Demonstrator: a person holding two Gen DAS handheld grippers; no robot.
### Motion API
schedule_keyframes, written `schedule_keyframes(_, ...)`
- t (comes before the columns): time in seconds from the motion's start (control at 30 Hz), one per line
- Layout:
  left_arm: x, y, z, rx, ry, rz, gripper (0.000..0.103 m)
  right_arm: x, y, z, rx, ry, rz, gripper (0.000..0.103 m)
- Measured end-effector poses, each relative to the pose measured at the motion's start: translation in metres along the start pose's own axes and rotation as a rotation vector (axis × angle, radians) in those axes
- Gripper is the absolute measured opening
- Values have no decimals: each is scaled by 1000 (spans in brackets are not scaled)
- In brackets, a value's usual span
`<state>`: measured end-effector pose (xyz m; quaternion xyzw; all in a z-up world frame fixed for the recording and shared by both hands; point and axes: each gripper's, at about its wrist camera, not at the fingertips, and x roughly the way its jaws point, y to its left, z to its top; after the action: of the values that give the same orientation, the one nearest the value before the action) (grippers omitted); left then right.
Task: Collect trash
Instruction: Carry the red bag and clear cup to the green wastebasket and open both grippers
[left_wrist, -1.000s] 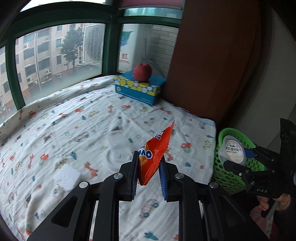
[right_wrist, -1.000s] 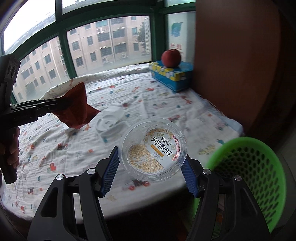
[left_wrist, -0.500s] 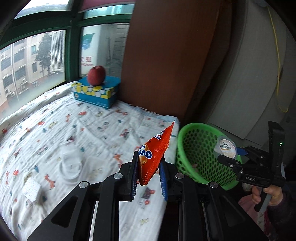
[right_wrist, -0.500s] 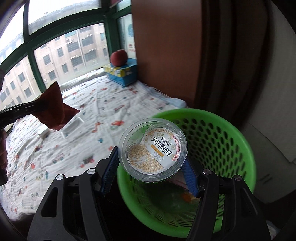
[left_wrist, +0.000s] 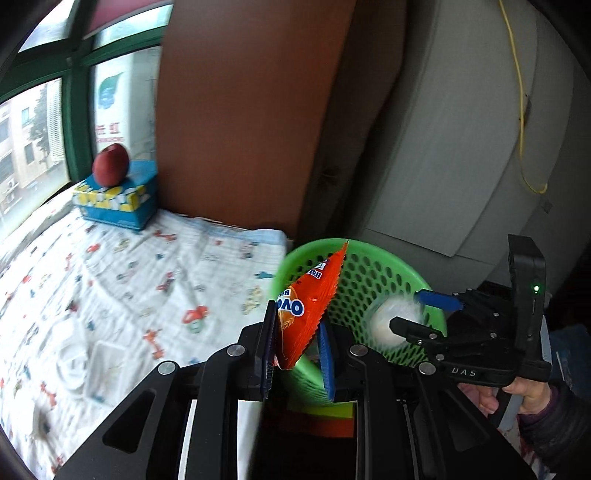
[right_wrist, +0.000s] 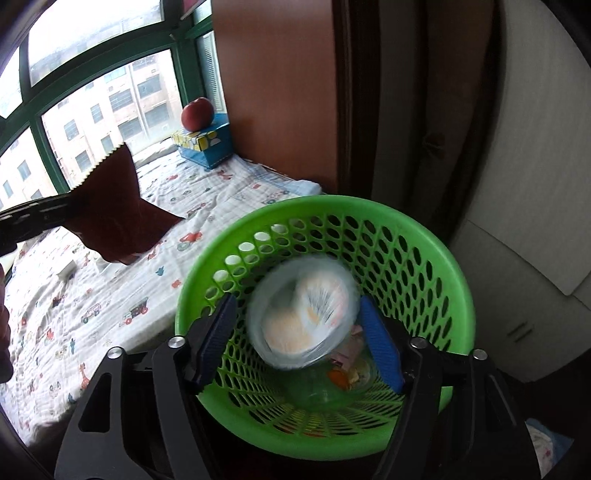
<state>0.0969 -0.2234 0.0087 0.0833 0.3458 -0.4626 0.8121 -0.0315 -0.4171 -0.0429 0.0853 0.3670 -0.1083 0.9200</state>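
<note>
while the left gripper (left_wrist: 297, 349) pinches an orange crinkle-edged snack packet (left_wrist: 308, 308) between its blue pads, the left wrist view shows the packet standing up over the near-left rim of a round green perforated plastic basket (left_wrist: 384, 275). to the right, the right gripper (left_wrist: 410, 314) is held in a hand (left_wrist: 517, 391) and reaches over the basket, with a blurred round clear plastic cup (left_wrist: 388, 321) between its fingers. on the left lies a white bedsheet printed with small cars (left_wrist: 122, 266); at its far end a red apple (left_wrist: 110, 169) sits on a blue and yellow cardboard box (left_wrist: 116, 201).

from the right wrist view, the right gripper (right_wrist: 299, 339) points down into the green basket (right_wrist: 424, 258). its jaws are opening, and the clear cup (right_wrist: 303, 317), smeared by motion, sits between the blue pads without either pad pressing on it, above scraps lying on the basket floor. at the left, the left gripper (right_wrist: 72, 212) grips the snack packet (right_wrist: 118, 221), dark against the window, over the printed sheet (right_wrist: 110, 302) near the basket's left side. the apple (right_wrist: 197, 113) and box (right_wrist: 205, 146) stand at the far end.
</note>
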Motion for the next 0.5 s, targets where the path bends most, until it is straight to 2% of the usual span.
schedule_keyframes(0.5, 46, -45, 1, 55, 68, -66, 19, -18, -37, -15, 74, -14, -21, 73)
